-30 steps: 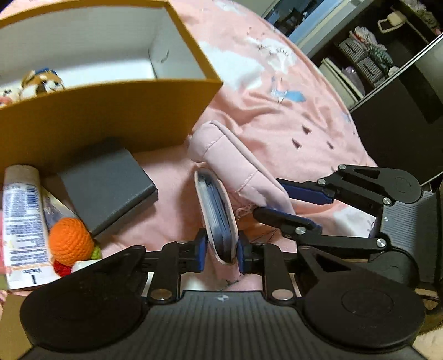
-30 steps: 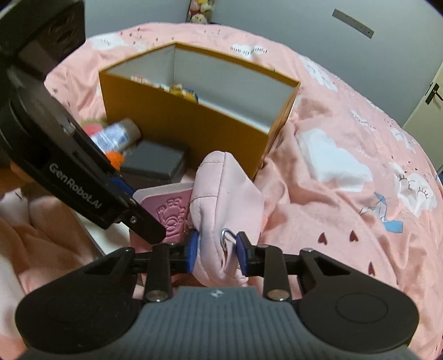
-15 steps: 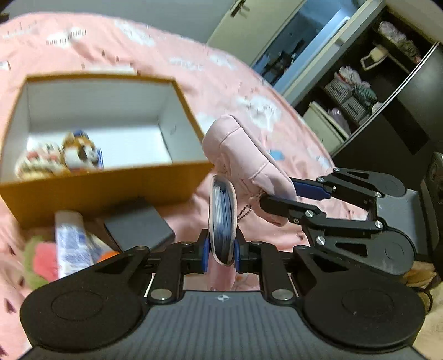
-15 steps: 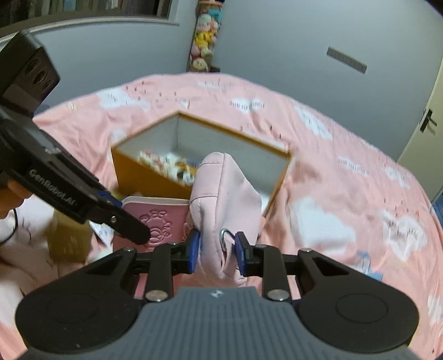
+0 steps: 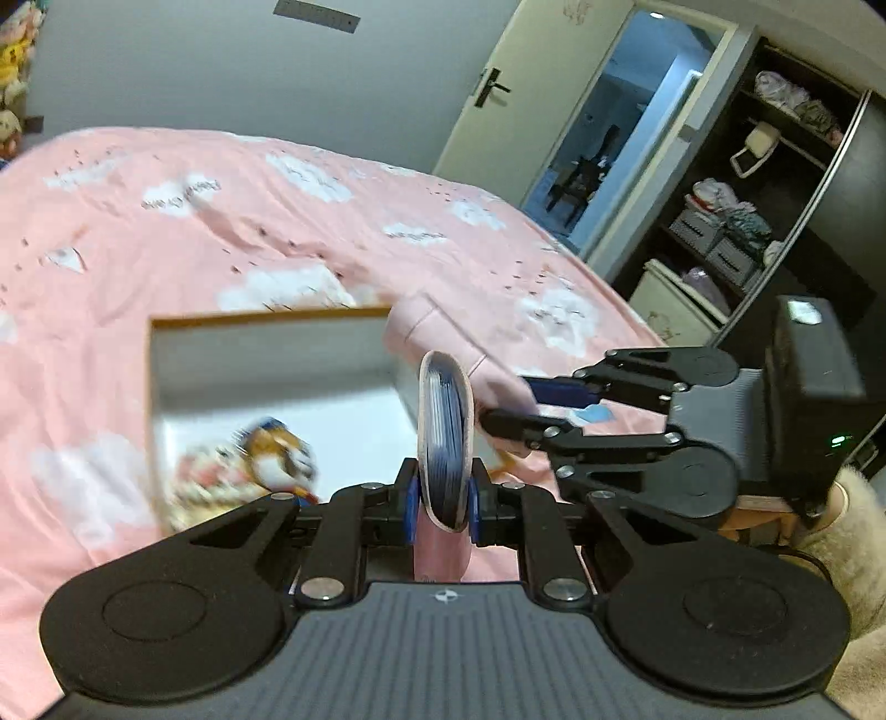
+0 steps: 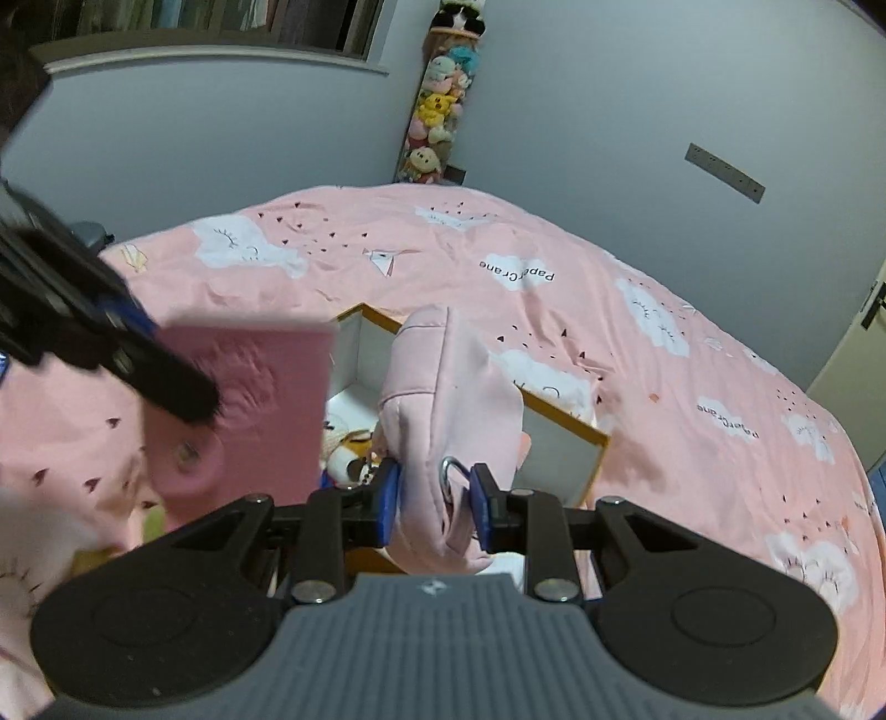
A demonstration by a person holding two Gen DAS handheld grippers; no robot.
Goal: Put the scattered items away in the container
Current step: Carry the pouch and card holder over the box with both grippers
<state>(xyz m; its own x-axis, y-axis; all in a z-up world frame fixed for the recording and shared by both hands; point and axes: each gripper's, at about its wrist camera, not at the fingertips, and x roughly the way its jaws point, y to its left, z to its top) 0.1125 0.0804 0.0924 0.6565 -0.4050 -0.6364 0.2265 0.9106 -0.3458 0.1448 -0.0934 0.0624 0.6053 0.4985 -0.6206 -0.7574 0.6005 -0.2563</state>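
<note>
Left gripper (image 5: 441,501) jaws clamped narrow on pink wallet (image 5: 443,437), edge-on. Right gripper (image 6: 433,498) jaws pinch pink pouch (image 6: 443,399), at 3 o'clock of the wallet. Both are held above the orange box (image 5: 266,321), which holds plush toys (image 5: 260,459) on the pink bedspread (image 5: 332,221).

A bedroom in a home. Bed (image 6: 692,354) spread with a pink quilt printed with white clouds and paper cranes, filling most of both views. Column of plush toys (image 6: 437,105) hanging against a grey-blue wall. Open wardrobe (image 5: 775,183) with shelves of folded clothes and storage boxes. Cream door (image 5: 526,127) with a dark lever handle, standing ajar onto a dim room. Bookshelf (image 6: 221,22) high along the wall.
</note>
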